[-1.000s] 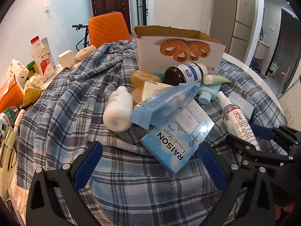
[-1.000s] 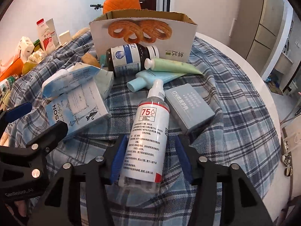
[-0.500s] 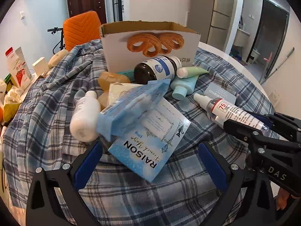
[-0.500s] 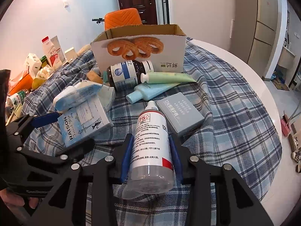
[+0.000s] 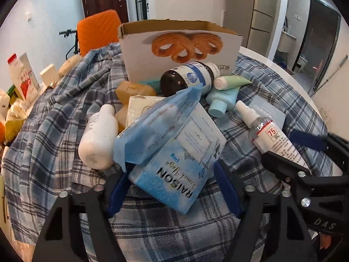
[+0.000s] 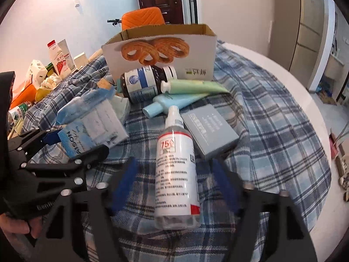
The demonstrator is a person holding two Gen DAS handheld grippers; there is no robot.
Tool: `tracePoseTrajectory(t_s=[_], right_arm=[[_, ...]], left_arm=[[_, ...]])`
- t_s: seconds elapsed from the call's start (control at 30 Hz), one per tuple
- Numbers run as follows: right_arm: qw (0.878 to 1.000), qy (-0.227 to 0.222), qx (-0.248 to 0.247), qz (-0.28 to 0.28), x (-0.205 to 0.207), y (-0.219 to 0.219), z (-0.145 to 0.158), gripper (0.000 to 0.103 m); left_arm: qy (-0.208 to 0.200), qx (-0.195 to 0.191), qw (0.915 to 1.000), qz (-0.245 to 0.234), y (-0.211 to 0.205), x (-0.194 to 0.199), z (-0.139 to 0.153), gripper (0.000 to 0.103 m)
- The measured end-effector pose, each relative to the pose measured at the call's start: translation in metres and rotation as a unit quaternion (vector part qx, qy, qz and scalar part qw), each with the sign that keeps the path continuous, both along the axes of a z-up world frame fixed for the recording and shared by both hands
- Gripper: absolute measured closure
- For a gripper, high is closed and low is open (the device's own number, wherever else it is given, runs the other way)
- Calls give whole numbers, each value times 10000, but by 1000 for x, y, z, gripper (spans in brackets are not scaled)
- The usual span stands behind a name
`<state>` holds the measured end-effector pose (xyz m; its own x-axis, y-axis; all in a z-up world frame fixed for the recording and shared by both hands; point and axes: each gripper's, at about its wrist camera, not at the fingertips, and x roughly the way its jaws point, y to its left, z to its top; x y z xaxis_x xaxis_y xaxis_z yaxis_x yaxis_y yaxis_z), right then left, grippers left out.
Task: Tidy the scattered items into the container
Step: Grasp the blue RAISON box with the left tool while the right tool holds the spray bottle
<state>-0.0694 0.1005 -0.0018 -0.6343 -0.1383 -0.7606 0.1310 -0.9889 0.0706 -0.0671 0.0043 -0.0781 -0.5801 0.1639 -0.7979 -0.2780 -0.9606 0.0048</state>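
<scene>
Left gripper [image 5: 172, 187] jaws closed against RAISON tissue pack [image 5: 178, 163] near surface's front edge, right gripper [image 6: 174, 183] jaws apart, straddling 75% alcohol spray bottle [image 6: 176, 174], cardboard box [image 6: 161, 52] at far edge.

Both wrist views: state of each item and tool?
Cardboard box: upright, top open.
Spray bottle: lying on the plaid cloth.
RAISON box: tilted, propped on the pile.
Brown bottle: on its side, capped.
Green tube: lying flat, capped.
Left tool: straddles the RAISON box, contact unclear.
Right tool: open around the spray bottle, gaps both sides.
</scene>
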Motion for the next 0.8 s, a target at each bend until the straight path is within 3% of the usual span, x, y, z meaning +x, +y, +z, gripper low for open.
tracePoseTrajectory(t_s=[0.1, 0.13, 0.17, 0.3, 0.43, 0.57, 0.7, 0.8], right_arm=[[9999, 23, 114, -57, -1, -2, -3, 35], [9998, 23, 174, -62, -1, -3, -4, 55], [9999, -45, 138, -24, -3, -3, -6, 65], [9999, -40, 145, 17, -1, -4, -8, 66], [9999, -81, -27, 121, 0, -2, -8, 66], [9999, -63, 45, 101, -1, -6, -8, 64], [9995, -182, -156, 192, -3, -4, -12, 51], [9994, -159, -278, 91, -4, 3, -13, 42]], left_arm=[[74, 206, 9998, 29, -7, 2, 9, 49], [70, 288, 9996, 2, -10, 4, 12, 53], [68, 308, 9995, -28, -11, 5, 13, 54], [112, 259, 9996, -72, -9, 7, 13, 56], [116, 382, 9990, -208, -7, 13, 17, 64], [72, 443, 9986, -275, -4, 14, 18, 64], [-27, 419, 9989, -205, -3, 10, 15, 36], [56, 411, 9990, -183, -2, 10, 17, 35]])
